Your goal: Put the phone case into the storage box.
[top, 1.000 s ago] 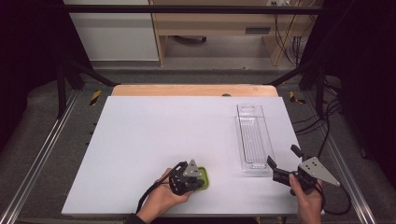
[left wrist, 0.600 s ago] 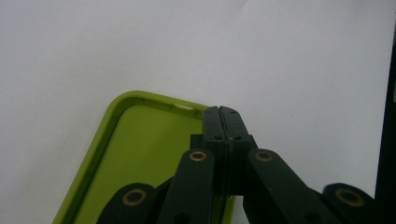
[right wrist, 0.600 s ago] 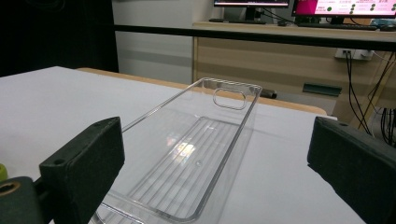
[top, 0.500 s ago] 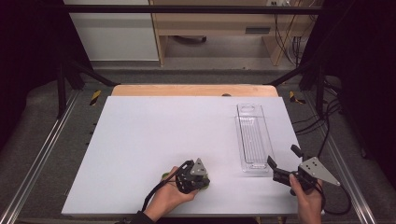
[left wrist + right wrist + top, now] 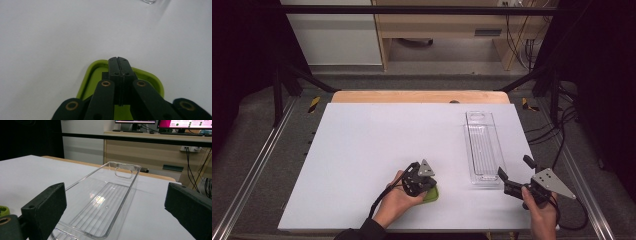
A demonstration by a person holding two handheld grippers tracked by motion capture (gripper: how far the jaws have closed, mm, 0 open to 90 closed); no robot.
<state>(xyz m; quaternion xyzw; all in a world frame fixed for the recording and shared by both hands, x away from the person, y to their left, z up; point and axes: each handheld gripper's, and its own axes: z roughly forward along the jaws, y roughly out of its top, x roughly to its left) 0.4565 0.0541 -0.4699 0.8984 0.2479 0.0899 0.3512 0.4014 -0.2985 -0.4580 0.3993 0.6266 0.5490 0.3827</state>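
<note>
Resting on the white table (image 5: 362, 150), left of the clear tray (image 5: 484, 147), the left gripper (image 5: 424, 175) has its jaws pressed together over a green dish (image 5: 96, 72), nothing between them. Just right of the tray's near end, the right gripper (image 5: 516, 174) stands wide open.

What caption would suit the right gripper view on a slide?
Open tongs face a clear plastic tray lying on the white table.

— Where on the table (image 5: 362, 150)? Lid (image 5: 432, 194) at 6 o'clock, under left tongs (image 5: 428, 182).
— And at 4 o'clock? Tray (image 5: 483, 147), right tongs (image 5: 515, 174) just before it.
</note>
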